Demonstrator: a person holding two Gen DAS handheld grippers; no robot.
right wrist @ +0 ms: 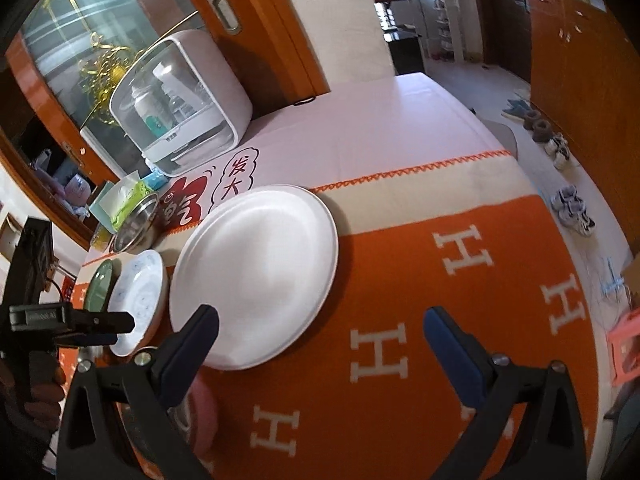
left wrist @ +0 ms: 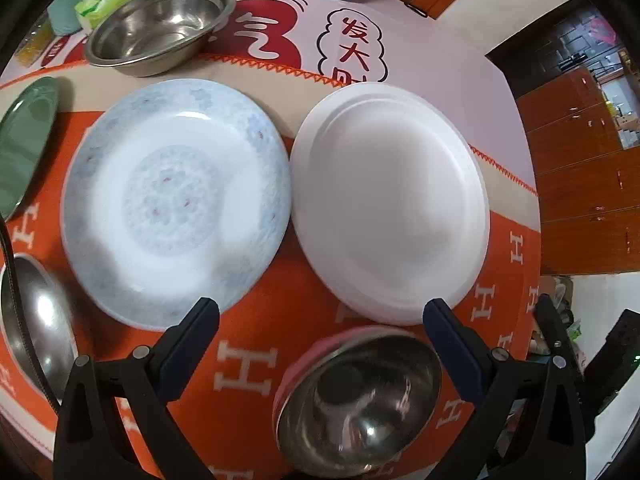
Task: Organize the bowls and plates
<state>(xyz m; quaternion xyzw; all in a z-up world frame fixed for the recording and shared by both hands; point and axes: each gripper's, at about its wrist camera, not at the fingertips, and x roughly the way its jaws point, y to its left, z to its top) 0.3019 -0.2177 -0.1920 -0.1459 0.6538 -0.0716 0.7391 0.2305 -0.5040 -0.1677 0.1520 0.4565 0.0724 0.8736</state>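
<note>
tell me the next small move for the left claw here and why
Probably ease the left claw forward and left onto the near rim of the patterned plate. Both claws look open and empty. That plate sits flat beside the white plate, edges nearly meeting, so it could likely be lifted and stacked there. The right claw hovers over bare cloth.

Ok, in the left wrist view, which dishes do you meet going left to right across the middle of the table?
Green plate → floral-patterned white plate → plain white plate. The steel bowls sit nearer or farther than this row, so I leave them out.
</note>
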